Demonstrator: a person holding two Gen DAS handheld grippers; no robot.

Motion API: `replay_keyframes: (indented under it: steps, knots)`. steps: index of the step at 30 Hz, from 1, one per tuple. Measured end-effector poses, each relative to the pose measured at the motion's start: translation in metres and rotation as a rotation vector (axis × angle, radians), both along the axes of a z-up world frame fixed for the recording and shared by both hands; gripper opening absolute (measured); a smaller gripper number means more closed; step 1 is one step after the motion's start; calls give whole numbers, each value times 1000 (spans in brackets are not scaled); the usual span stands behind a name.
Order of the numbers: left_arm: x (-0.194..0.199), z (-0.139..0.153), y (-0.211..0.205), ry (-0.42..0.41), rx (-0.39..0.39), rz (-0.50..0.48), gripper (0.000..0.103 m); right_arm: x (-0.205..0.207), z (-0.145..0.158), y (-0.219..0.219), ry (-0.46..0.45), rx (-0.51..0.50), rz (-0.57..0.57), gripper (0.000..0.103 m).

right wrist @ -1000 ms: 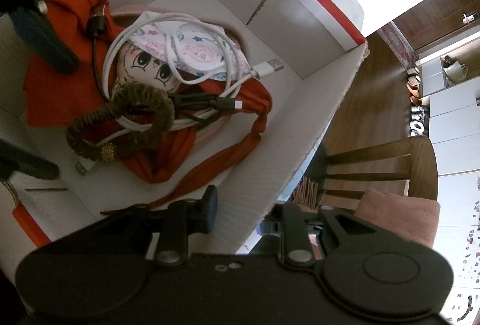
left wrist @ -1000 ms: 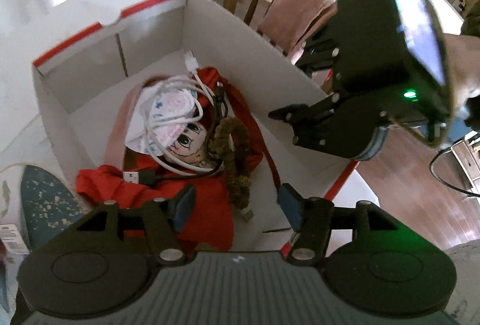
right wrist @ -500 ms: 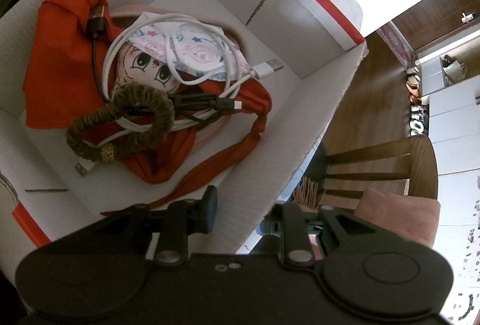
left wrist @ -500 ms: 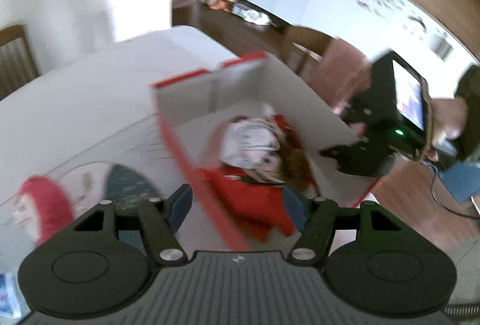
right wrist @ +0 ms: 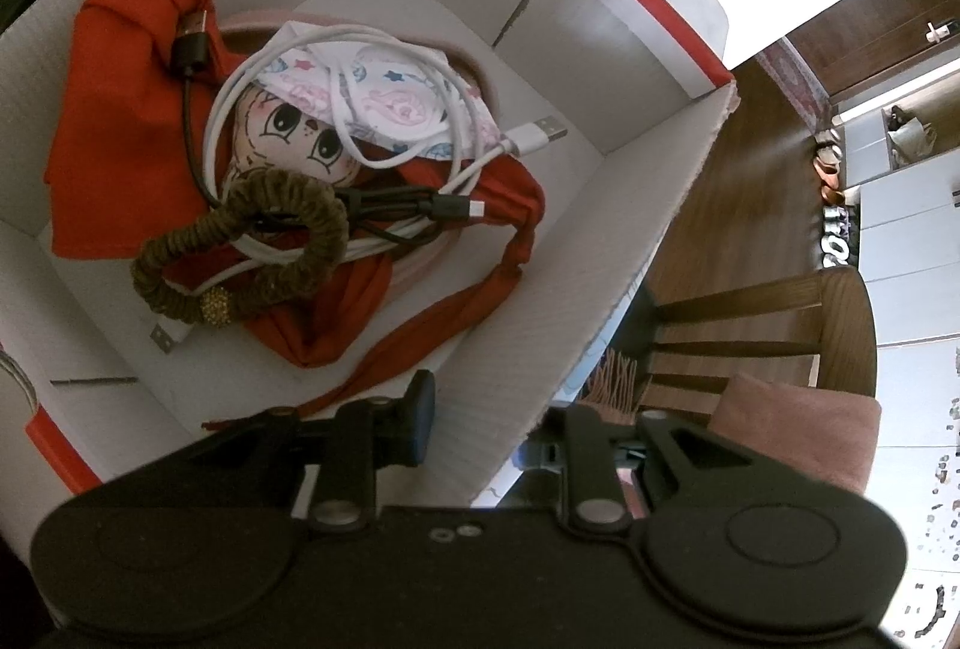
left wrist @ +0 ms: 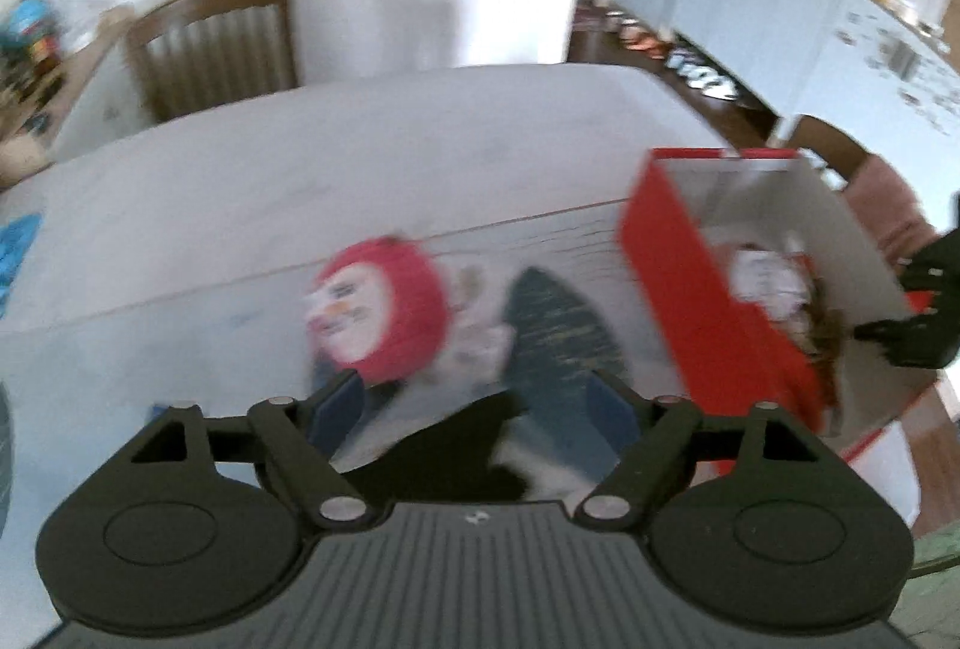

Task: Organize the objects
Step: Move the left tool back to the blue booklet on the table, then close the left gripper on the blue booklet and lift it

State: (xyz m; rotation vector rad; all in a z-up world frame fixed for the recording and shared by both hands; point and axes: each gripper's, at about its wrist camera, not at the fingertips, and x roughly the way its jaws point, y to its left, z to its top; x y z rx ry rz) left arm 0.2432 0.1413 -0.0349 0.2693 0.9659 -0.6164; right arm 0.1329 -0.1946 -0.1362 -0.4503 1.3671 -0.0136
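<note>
Your left tongs (left wrist: 474,406) have swung out of the box (left wrist: 666,283) and now point at the tabletop (left wrist: 300,193) beside it.

They stand open and empty, the blue pads (left wrist: 336,409) wide apart, above a blurred red-hooded doll (left wrist: 384,313) and a dark speckled piece (left wrist: 558,337) lying just left of the box's red wall. Your right tongs (right wrist: 486,421) have not shifted: they straddle the near cardboard wall, one pad inside and one outside, though you cannot tell whether they press on it. Inside the box (right wrist: 630,205) lie a red cloth (right wrist: 120,121), a doll face (right wrist: 294,139) under a patterned fabric (right wrist: 384,91), a coiled white cable (right wrist: 480,139), a black cable (right wrist: 396,205) and a brown hair tie (right wrist: 252,253).
</note>
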Motion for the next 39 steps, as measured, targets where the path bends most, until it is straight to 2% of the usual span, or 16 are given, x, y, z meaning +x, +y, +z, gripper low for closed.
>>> replay_keyframes:
  steps: [7,12,16,21,28,32,39]
  knots:
    - [33,-33,57,-20,81,144,86,0,-1,0,7,-3,2,24]
    - [53,-54,91,-37,117,175,102,2,-2,1,14,-11,-11,24]
    - [64,-72,106,-44,147,160,103,3,-4,3,20,-22,-23,25]
    - [85,-98,121,12,160,157,103,5,-4,3,26,-31,-42,25]
    - [103,-117,135,70,136,160,103,7,-7,5,36,-53,-60,27]
    - [107,-129,135,64,183,156,103,8,-8,7,38,-64,-76,28]
    - [114,-140,137,89,185,161,102,9,-8,6,29,-54,-103,26]
